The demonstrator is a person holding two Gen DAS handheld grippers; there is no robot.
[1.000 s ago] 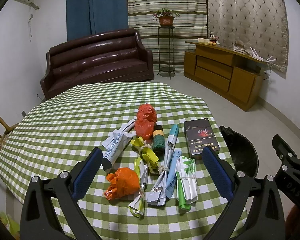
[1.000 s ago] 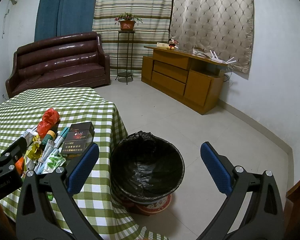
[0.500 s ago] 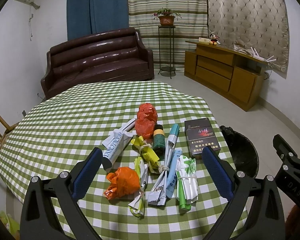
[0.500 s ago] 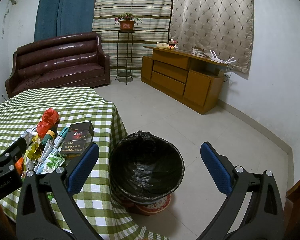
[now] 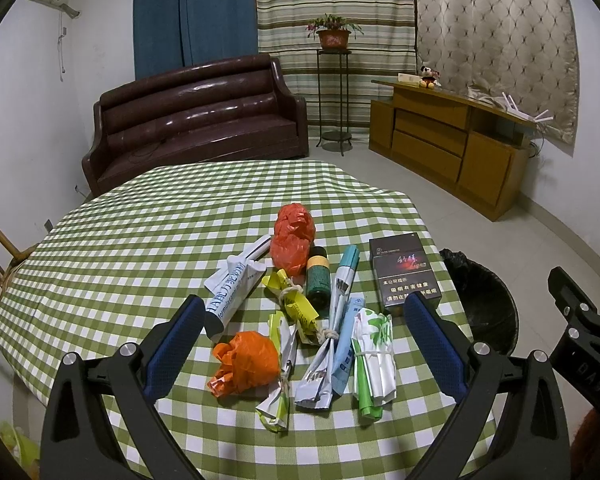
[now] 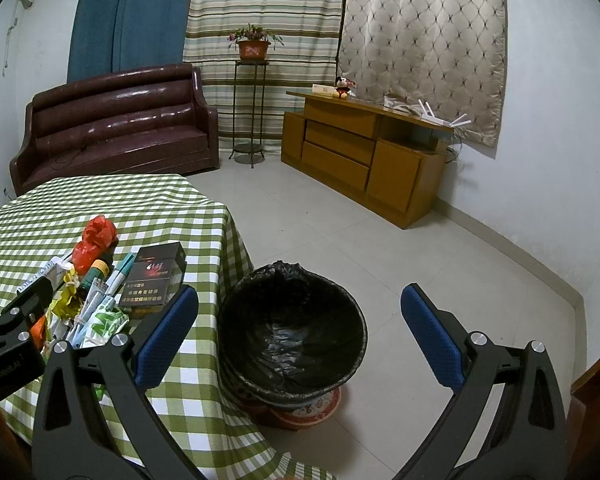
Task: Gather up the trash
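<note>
Almost nothing has moved since the earlier frames: both grippers hang where they were, and only the right gripper's black frame at the right edge of the left wrist view has slipped slightly lower.

In the left wrist view, the left gripper (image 5: 302, 330) hovers low in the frame over the green checked table (image 5: 140, 248), its blue-padded jaws spread wide and grasping nothing. The trash lies in a loose cluster at lower centre. A red plastic bag (image 5: 293, 236) sits at the top of the cluster, with a dark green bottle (image 5: 317, 282) just below it. Left of these lies a white rolled tube (image 5: 232, 292), and a yellow tied wrapper (image 5: 296, 306) lies between tube and bottle. An orange crumpled bag (image 5: 246, 362) sits at lower left of the pile, beside the left jaw. A teal pen-like tube (image 5: 346, 266) and a green-and-white paper bundle (image 5: 372, 360) fill the right side. A dark cigarette box (image 5: 404, 270) lies flat near the table's right edge. Beyond that edge, at right, part of the black-lined trash bin (image 5: 484, 300) shows.

In the right wrist view, the right gripper (image 6: 300, 334) is held above the floor, jaws released and empty. The bin (image 6: 292, 336) stands at lower centre between the jaws, just beside the hanging tablecloth (image 6: 204, 360). The pile sits at the left edge, partly hidden by the left gripper's frame (image 6: 8, 340).
</note>
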